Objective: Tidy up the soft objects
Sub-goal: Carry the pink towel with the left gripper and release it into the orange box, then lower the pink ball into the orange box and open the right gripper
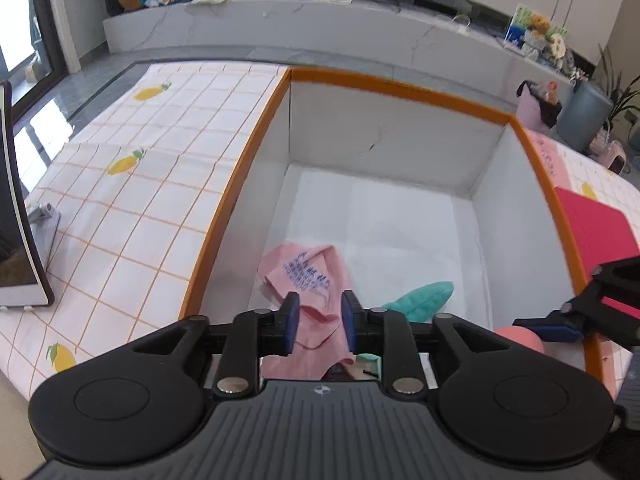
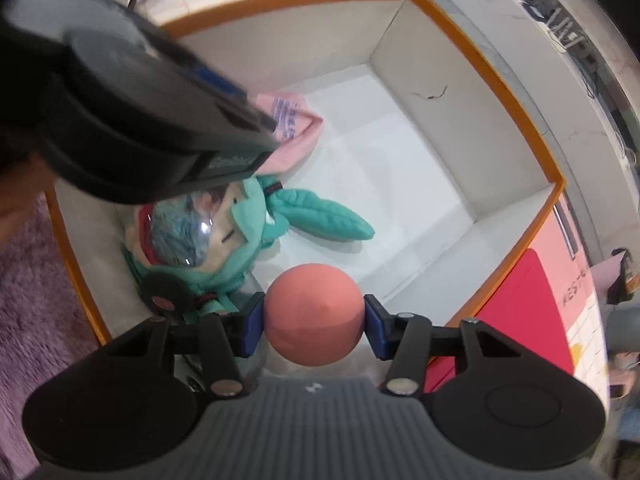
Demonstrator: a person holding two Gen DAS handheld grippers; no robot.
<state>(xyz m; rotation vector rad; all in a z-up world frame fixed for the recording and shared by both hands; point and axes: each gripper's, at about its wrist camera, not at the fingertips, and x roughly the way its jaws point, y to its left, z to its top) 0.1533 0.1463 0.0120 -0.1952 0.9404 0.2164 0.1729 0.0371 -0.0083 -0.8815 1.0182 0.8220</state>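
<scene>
Inside the white box with the orange rim (image 1: 256, 136), seen from your left wrist, the left gripper (image 1: 319, 326) points down over a pink cloth (image 1: 308, 280) printed with blue characters; its blue pads stand apart, with the cloth lying between them and no squeeze visible on it (the fabric spreads loosely past both fingers). At about two o'clock from those fingertips a teal plush ear (image 1: 424, 300) rests on the box floor. At three o'clock the right gripper's blue-tipped finger comes in over the box's rim, with a salmon ball (image 1: 520, 338) just beside it. The box sits on a checked tablecloth (image 1: 132, 200) with yellow fruit prints, and a red lid (image 1: 592, 228) lies outside the right wall. From your right wrist, the right gripper (image 2: 314, 324) is clamped on the salmon ball (image 2: 314, 314), both pads touching its sides, above the near part of the box (image 2: 516, 96). At ten o'clock from the ball a teal plush doll (image 2: 208, 236) lies on the floor, one long ear reaching toward one o'clock. The pink cloth (image 2: 298, 136) lies beyond it at eleven o'clock, partly hidden by the left gripper's dark body (image 2: 132, 92).
</scene>
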